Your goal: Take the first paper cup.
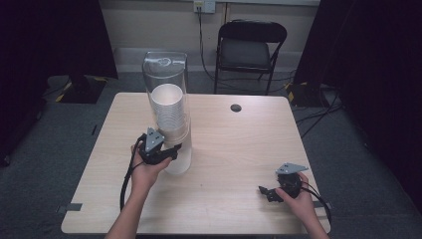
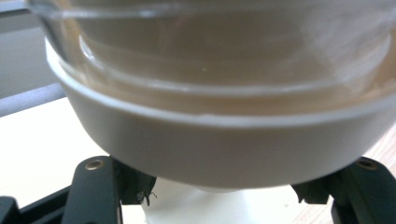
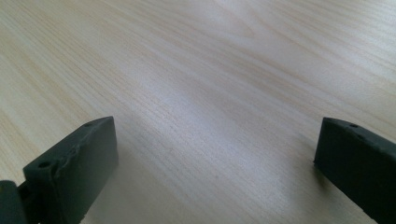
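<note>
Dim room, soft overhead light, table the one bright patch.

High view is low-res and slightly soft; floor and dark curtains around the table (image 1: 234,149) fall to near black. Clear tube (image 1: 165,79) on the table's left half catches pale glare at its top rim. Faint short shadows under both hands. Left gripper view: heavy close-range blur, cup stack (image 2: 224,149) washed creamy, hazy reflections in the plastic above it. Right gripper view: wood grain sharp mid-frame, jaws soft at the bottom edge, broad pale sheen across the tabletop.
</note>
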{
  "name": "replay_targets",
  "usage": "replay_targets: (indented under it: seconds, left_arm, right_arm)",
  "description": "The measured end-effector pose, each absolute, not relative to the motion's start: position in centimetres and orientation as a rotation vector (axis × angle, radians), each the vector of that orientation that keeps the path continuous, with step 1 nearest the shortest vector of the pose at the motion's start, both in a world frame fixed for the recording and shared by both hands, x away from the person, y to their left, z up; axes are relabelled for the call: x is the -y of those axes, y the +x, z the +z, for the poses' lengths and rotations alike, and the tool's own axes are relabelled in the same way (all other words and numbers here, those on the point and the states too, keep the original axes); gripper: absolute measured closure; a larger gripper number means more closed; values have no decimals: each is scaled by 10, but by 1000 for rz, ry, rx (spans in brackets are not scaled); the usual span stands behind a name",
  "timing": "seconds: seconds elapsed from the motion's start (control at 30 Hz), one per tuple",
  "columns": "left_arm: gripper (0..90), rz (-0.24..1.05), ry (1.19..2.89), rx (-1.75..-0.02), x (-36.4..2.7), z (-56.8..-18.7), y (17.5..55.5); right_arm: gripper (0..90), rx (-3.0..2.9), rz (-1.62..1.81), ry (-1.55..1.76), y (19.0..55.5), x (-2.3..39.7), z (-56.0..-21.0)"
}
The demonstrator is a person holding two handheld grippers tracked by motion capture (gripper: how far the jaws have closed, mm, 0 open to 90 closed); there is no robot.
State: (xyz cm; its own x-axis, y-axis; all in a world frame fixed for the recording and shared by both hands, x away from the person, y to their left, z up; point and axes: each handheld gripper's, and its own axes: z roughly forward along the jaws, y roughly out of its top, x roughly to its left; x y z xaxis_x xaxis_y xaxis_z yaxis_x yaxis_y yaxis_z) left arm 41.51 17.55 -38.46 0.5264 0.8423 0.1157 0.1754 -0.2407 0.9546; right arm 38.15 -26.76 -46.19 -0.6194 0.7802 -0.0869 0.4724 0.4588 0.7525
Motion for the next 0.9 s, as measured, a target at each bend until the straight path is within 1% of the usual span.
replay_targets:
  seconds: [0.1,0.23,0.27,0.3,0.33,0.37,0.4,0.43,0.47,0.53,0.67,0.83,0.9]
  left_arm:
    - [353,827,1732,-851,-175,-386,415]
    - [358,821,1726,-857,-175,-390,414]
    - [360,824,1762,-872,-175,-390,414]
    - [365,818,1923,-911,-173,-400,418]
    - [366,777,2002,-986,-172,-416,419]
    - [365,687,2092,-1072,-174,-432,422]
    - [365,660,2016,-1088,-176,-449,420]
    - [365,655,1947,-1058,-176,-456,416]
    - [365,668,1940,-1035,-175,-459,414]
    - [364,619,1898,-1020,-174,-455,412]
    - [361,607,1936,-1003,-179,-448,409]
    - [359,589,1959,-1008,-185,-457,405]
    - [359,585,1944,-1011,-187,-458,403]
  right_arm:
    - [0,-2289,987,1049,382,268,-462]
    - [0,-2289,988,1053,382,267,-462]
    - [0,-2290,990,1052,382,267,-462]
    - [0,-2290,991,1050,383,267,-462]
    - [0,-2290,990,1053,382,267,-462]
    - [0,-2290,990,1052,383,267,-462]
    - [0,-2291,990,1053,382,267,-462]
    - [0,-2290,990,1050,383,267,-462]
    - [0,-2290,990,1052,383,267,-462]
    - [0,-2292,991,1048,383,267,-462]
    - [0,-2295,990,1045,384,267,-462]
    - [0,-2295,990,1045,384,267,-462]
    - [0,-2295,991,1044,384,267,-462]
